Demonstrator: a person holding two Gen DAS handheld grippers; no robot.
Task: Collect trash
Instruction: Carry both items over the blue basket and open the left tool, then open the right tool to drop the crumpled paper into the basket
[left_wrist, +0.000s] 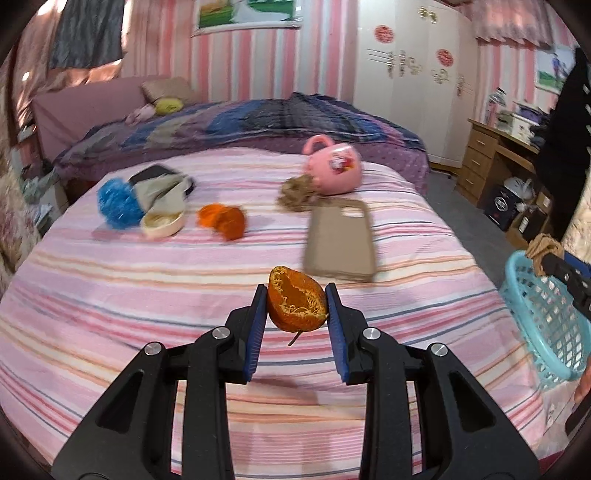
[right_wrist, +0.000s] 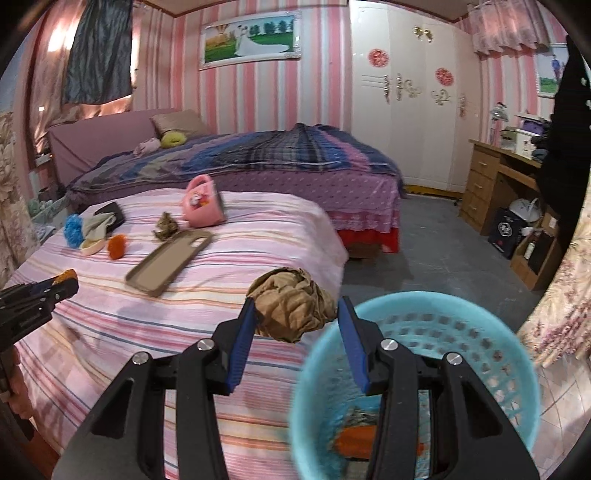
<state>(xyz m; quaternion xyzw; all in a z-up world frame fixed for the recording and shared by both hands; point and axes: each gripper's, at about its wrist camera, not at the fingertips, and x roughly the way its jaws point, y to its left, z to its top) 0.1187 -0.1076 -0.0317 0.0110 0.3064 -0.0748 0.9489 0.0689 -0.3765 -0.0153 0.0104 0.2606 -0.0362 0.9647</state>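
Right wrist view: striped bed (right_wrist: 110, 325), blue basket (right_wrist: 517, 369) off its near right corner, right gripper (right_wrist: 295, 317) clamped on crumpled brown paper (right_wrist: 291, 306) beside the rim. Left gripper (left_wrist: 296, 301) pinching orange peel (left_wrist: 295, 302) above the bed's near edge. Carrying step; next, likely, release over the basket.

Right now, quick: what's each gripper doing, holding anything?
Left gripper: shut on the orange peel.
Right gripper: shut on the crumpled brown paper, beside the blue basket.
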